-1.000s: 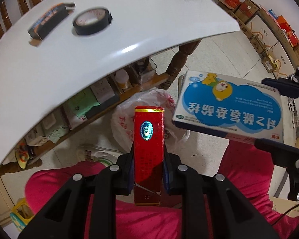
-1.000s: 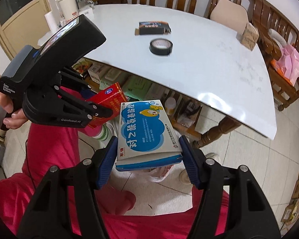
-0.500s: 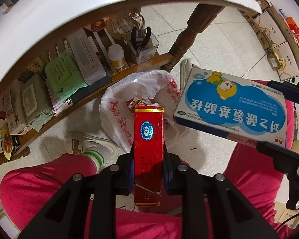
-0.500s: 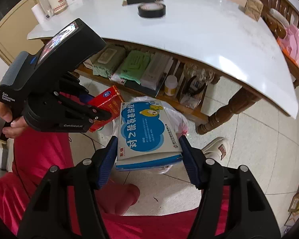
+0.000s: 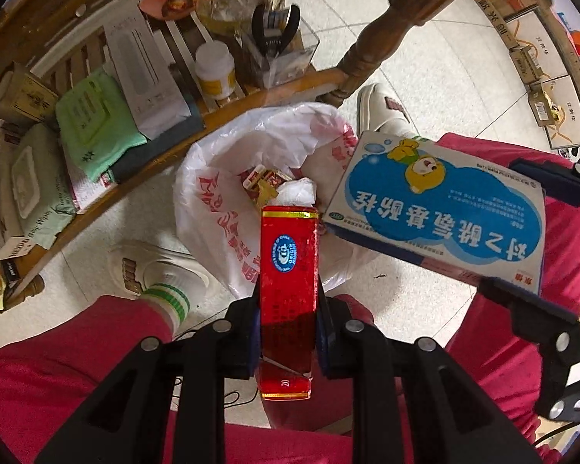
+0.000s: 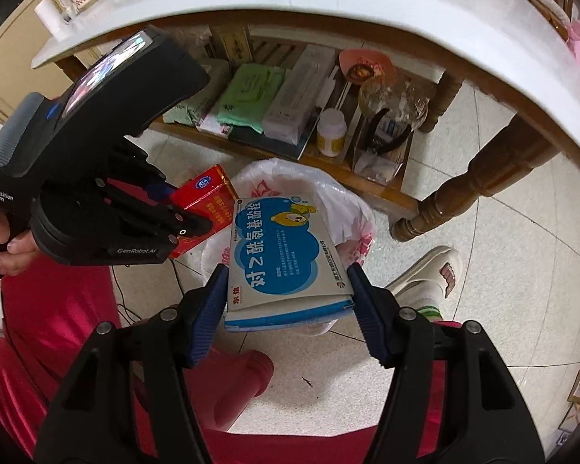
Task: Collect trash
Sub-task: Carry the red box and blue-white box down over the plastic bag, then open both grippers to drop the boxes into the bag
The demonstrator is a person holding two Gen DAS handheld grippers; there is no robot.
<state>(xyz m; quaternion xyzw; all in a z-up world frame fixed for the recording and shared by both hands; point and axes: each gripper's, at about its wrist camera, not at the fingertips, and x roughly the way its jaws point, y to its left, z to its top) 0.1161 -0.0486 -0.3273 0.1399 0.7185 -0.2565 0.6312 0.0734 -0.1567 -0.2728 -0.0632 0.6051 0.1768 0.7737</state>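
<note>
Left claw (image 5: 288, 323) — glossy red carton (image 5: 288, 270), pinched

Before us the bag (image 5: 228, 178) mouth lies open, scraps (image 5: 265, 185) within; the shelf (image 5: 251, 96) crowds its far rim, our shoes (image 5: 154, 270) flank it.

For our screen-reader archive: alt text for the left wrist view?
The left gripper clamps a red box above an open white plastic bag on the floor; beside it, the right gripper holds a blue-and-white medicine box.
</note>
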